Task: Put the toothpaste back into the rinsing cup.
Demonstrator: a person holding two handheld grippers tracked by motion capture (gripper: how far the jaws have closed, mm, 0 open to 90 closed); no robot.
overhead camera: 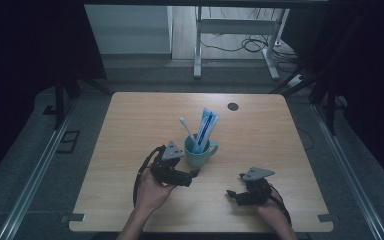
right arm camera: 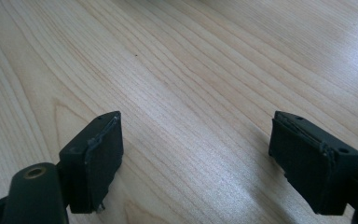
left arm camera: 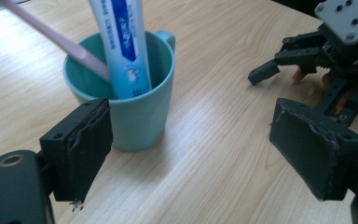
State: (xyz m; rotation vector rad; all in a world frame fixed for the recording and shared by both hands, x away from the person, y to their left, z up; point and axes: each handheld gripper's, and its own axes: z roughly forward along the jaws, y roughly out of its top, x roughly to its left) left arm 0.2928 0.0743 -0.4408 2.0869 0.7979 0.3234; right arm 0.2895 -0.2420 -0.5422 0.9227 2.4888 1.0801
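A teal mug (overhead camera: 200,154) stands near the middle of the wooden table (overhead camera: 130,130). It holds a blue and white toothpaste tube (overhead camera: 206,129) and a pale toothbrush (overhead camera: 186,127), both leaning. My left gripper (overhead camera: 194,177) lies just left of and below the mug, open and holding nothing. In the left gripper view the mug (left arm camera: 135,116) sits just beyond the left pad, with the tube (left arm camera: 121,46) and the pink toothbrush (left arm camera: 51,35) inside; the left gripper (left arm camera: 198,149) gapes wide. My right gripper (overhead camera: 234,186) rests near the front right, open over bare wood (right arm camera: 196,158).
A black round grommet (overhead camera: 233,106) sits in the table top near the far edge. The right gripper (left arm camera: 326,51) shows at the upper right of the left gripper view. Beyond the table stands a white desk frame (overhead camera: 235,30) with cables on the floor.
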